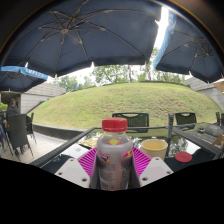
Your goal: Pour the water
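The glass-topped bench (pixel 60 148) carries everything, under big parasols. At its near edge stands the bottle (pixel 113 155), red-capped and looking full, so heavy and sloshy for thin, yielding plastic. My tool (pixel 113 170) seems clamped on its body with both pads (pixel 88 163), though the contact is hard to see. A mid-body hold suits pouring. A bowl (pixel 154 148) sits just beyond.

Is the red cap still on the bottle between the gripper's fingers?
Yes. The bottle between the gripper fingers wears its red cap, screwed on top.
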Action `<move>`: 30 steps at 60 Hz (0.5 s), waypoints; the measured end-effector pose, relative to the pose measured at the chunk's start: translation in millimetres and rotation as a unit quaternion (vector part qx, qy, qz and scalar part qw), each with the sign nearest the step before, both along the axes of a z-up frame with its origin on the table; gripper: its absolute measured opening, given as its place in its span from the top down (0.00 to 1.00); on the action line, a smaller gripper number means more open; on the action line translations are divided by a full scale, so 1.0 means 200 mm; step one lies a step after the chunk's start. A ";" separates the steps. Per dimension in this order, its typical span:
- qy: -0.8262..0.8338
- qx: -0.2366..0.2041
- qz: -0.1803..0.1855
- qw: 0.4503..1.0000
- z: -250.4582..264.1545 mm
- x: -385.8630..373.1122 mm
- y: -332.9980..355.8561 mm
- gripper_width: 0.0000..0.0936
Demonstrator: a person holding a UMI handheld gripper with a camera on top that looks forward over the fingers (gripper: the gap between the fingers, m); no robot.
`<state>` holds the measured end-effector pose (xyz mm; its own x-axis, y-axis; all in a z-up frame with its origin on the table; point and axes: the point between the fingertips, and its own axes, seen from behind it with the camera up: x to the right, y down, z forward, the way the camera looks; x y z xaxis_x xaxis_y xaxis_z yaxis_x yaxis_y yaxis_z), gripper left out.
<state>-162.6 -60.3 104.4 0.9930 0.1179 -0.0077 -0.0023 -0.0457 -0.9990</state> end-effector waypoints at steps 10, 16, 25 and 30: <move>0.019 0.017 0.017 1.000 0.00 -0.05 -0.01 0.62; 0.073 0.017 0.039 0.996 0.02 -0.07 -0.02 0.66; 0.220 0.024 0.059 0.973 0.20 -0.06 0.07 0.66; 0.385 0.007 0.083 0.919 0.33 -0.06 0.15 0.66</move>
<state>-173.9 -31.0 169.4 0.6615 0.2718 -0.6990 -0.7037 -0.0971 -0.7038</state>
